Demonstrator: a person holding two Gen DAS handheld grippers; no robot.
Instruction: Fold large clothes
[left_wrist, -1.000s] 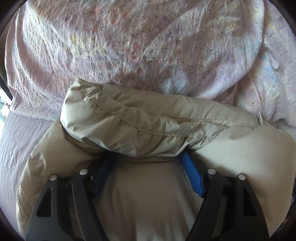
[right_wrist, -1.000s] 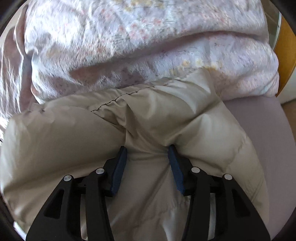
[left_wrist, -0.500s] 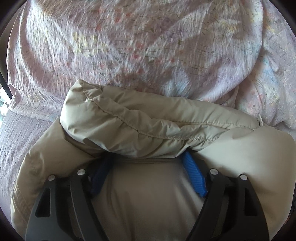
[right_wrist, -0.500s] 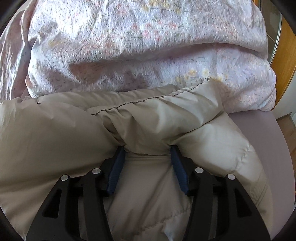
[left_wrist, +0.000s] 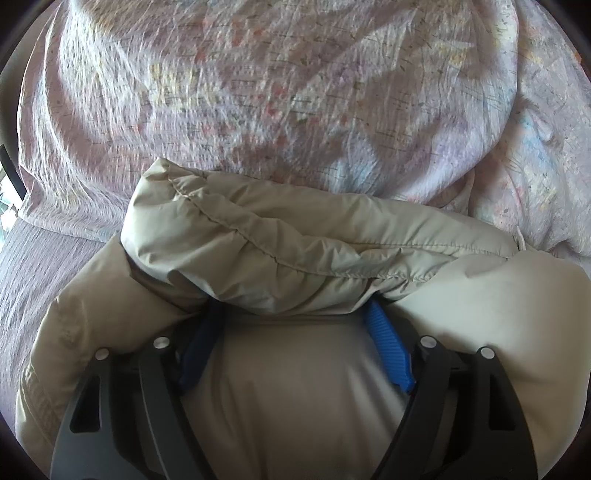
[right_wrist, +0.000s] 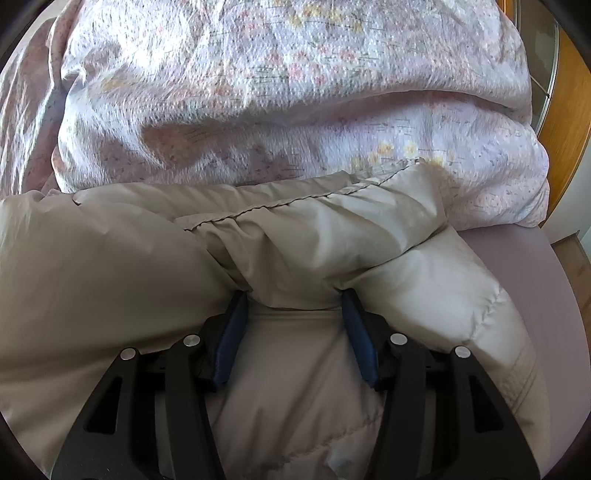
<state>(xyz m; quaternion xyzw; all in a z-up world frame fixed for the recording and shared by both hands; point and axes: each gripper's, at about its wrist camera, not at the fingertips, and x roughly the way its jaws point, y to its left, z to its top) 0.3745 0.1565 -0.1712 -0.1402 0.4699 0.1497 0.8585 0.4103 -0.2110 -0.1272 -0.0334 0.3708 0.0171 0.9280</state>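
Left gripper (left_wrist: 291, 314) angled steeply down, jaws wide around a puffy fold of beige jacket (left_wrist: 295, 243); right gripper (right_wrist: 295, 306) tilted down, jaws half apart around another fold (tips hidden, grip cannot be told)

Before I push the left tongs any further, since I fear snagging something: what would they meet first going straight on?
The rolled fold of the puffy beige quilted jacket, already bunched between the left tongs. Beyond it lies the floral pink duvet.

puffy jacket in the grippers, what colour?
Beige, plain, no print: the puffy quilted jacket. Clearest in left wrist view.
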